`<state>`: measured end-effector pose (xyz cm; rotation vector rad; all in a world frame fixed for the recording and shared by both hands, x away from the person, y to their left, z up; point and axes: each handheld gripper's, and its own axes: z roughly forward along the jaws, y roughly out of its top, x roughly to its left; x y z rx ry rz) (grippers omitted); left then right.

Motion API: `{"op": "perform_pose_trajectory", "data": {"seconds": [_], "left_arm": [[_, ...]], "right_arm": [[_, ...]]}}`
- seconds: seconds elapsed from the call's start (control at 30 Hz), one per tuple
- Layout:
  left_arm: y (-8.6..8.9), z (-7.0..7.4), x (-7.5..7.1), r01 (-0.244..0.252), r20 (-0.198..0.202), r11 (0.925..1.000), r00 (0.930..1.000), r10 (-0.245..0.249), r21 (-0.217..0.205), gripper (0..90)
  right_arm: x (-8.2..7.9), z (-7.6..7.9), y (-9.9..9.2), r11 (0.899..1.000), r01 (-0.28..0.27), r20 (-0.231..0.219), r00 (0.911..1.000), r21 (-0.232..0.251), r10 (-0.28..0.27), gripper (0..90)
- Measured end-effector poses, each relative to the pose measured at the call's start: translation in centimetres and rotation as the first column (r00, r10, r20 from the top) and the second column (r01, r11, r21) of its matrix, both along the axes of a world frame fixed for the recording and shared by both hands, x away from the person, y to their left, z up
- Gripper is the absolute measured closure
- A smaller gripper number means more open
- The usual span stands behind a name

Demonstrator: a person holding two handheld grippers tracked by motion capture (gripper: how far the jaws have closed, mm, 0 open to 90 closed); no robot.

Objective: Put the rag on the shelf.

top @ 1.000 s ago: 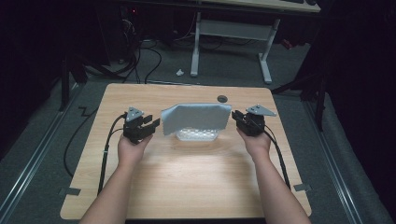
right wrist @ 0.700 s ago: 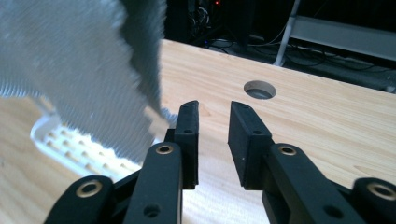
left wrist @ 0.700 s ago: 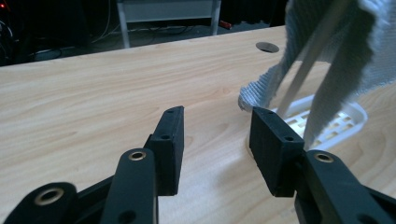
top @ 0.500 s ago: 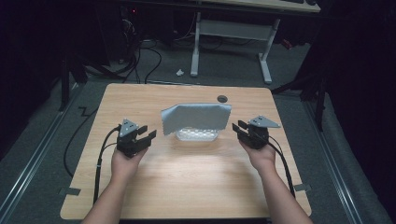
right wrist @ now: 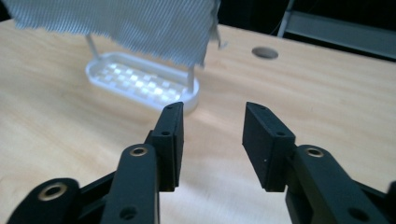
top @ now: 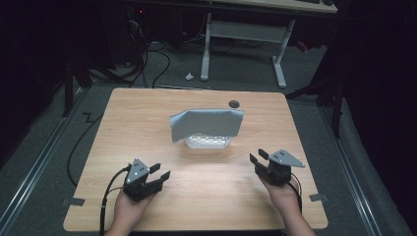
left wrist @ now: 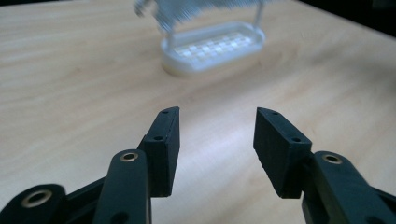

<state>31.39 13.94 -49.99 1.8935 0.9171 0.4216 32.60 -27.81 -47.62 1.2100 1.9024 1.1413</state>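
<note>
Item: grey cloth (top: 206, 123) draped over white rack (top: 208, 142), mid-table (top: 147, 118); left gripper (top: 158, 174) and right gripper (top: 259, 157), fingers apart and empty, now withdrawn to the near edge from beside the cloth a second ago, suggesting the hanging is complete.

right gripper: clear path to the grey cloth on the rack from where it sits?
Probably yes. The right gripper is open and empty, with bare table between it and the grey cloth draped over the white rack.
</note>
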Motion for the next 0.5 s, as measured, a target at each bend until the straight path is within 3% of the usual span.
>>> {"op": "perform_pose_trajectory", "data": {"seconds": [0.2,0.23,0.27,0.33,0.4,0.5], "left_arm": [[-1.1,-1.9,-3.1,0.048,-0.089,0.9984,0.995,-0.045,0.03,49.2],[-1.1,-1.8,-3.3,0.06,-0.075,0.9949,0.9957,-0.054,0.08,49.2],[-1.2,-1.8,-3.7,0.057,-0.063,0.994,0.9967,-0.051,0.094,48.7],[-1.2,-1.9,-4.2,0.056,-0.063,0.9941,0.9967,-0.051,0.093,48.6],[-1.4,-2.0,-4.1,0.056,-0.069,0.994,0.9964,-0.049,0.094,48.4],[-1.5,-2.2,-3.6,0.062,-0.072,0.9936,0.9959,-0.055,0.095,47.9]], "right_arm": [[-3.4,-2.1,0.0,1.0,0.026,-0.079,0.9966,0.013,-0.025,53.9],[-4.1,-2.5,0.0,1.0,0.025,-0.083,0.9963,0.0,-0.025,53.5],[-4.8,-2.8,0.1,1.0,0.023,-0.086,0.996,-0.008,-0.023,53.2],[-6.5,-3.8,0.3,1.0,0.011,-0.09,0.9959,-0.014,-0.012,53.3],[-7.2,-4.1,0.7,0.999,-0.023,-0.122,0.9923,-0.029,0.019,52.7],[-7.2,-4.1,1.5,0.992,-0.068,-0.085,0.9946,-0.102,0.06,51.3]]}}
